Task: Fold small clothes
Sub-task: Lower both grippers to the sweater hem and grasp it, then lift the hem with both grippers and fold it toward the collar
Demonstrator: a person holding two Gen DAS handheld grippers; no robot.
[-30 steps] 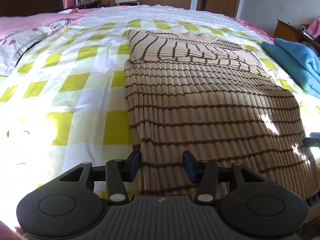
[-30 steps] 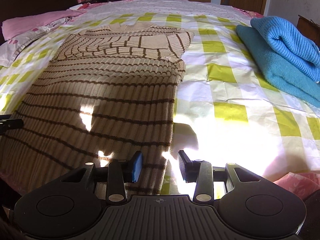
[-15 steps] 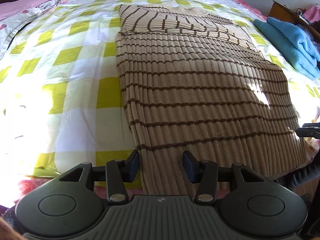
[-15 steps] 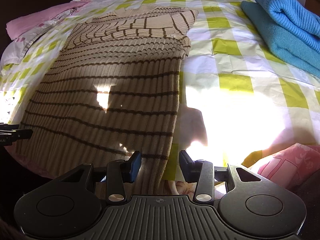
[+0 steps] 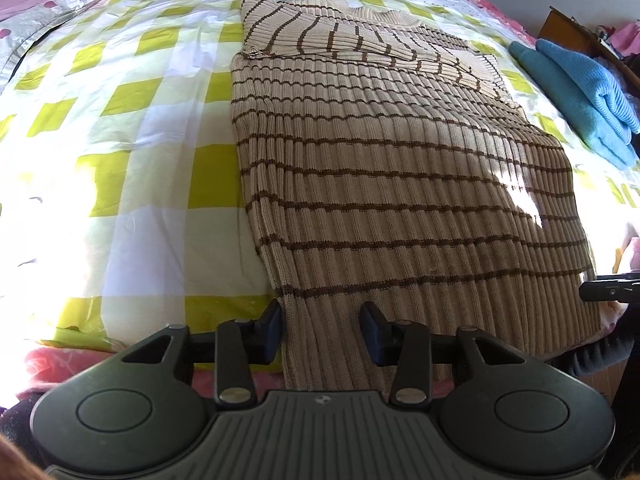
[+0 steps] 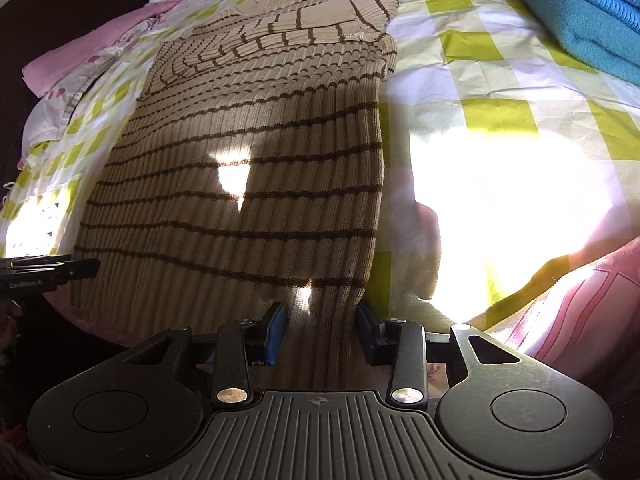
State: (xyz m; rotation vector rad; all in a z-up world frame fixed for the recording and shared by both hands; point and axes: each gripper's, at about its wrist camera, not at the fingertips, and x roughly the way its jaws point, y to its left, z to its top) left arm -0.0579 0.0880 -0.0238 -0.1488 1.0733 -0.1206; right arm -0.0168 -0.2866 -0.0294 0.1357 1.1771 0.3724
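low wrist views, both facing sweater (image 5: 400, 184)

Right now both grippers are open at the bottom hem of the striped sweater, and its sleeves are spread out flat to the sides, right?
Not quite. The left gripper and right gripper are open at the hem of the striped sweater, but the sleeves are folded in across the chest, not spread out. Both wrist views show it.

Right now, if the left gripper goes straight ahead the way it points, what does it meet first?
The left gripper is open and aimed at the striped sweater. It would likely meet the sweater's hem, draped over the bed edge, first; depth is hard to judge.
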